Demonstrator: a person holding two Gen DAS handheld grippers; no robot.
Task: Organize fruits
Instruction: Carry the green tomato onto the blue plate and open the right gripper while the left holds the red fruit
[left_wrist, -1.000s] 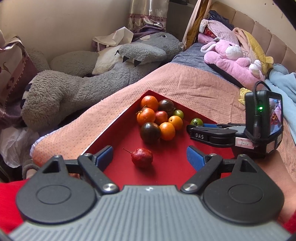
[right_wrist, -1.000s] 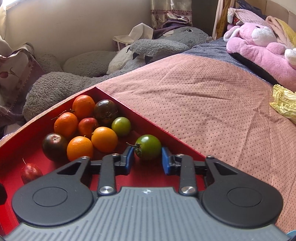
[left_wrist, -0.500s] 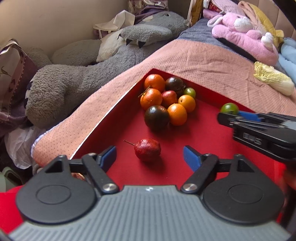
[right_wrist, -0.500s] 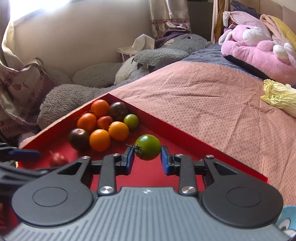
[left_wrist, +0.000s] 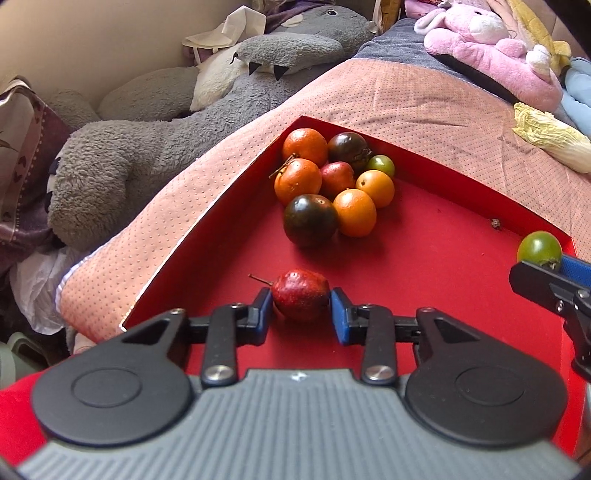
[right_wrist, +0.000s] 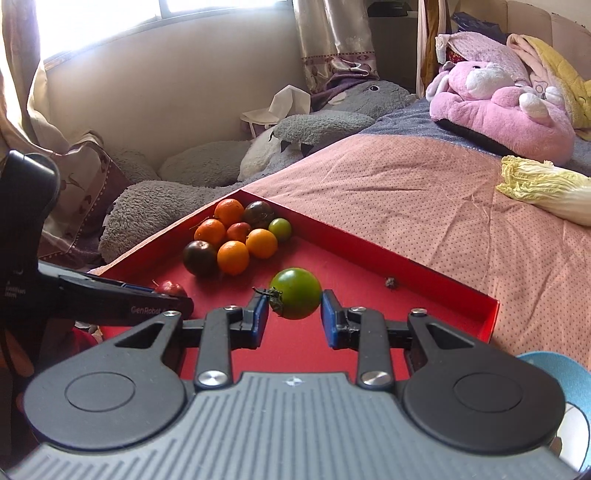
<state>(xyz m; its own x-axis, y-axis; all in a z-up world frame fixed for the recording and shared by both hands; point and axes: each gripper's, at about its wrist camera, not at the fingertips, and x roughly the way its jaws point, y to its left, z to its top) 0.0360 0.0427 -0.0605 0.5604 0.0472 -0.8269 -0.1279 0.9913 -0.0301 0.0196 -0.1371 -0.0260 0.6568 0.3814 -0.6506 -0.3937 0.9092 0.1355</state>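
A red tray (left_wrist: 443, 229) lies on the bed, with a cluster of oranges, dark fruits and a small green one (left_wrist: 332, 184) in its far corner. Alone on the tray floor sits a red stemmed fruit (left_wrist: 301, 295). My left gripper (left_wrist: 300, 310) has its jaws closing on this fruit, both blue pads touching its sides. In the right wrist view my right gripper (right_wrist: 293, 314) is shut on a green tomato (right_wrist: 295, 293), held above the tray (right_wrist: 369, 266). That tomato (left_wrist: 539, 247) also shows at the right edge of the left wrist view.
A big grey plush toy (left_wrist: 166, 147) lies along the tray's left side and a pink plush (right_wrist: 498, 103) at the bed's far right. A napa cabbage (right_wrist: 546, 192) rests on the pink bedspread (right_wrist: 424, 192). A small dark crumb (right_wrist: 390, 282) sits near the tray's right wall.
My left gripper moved in and down, and its wide jaws came together on the red fruit. My right gripper lifted the green tomato off the tray and drew back from the fruit cluster.
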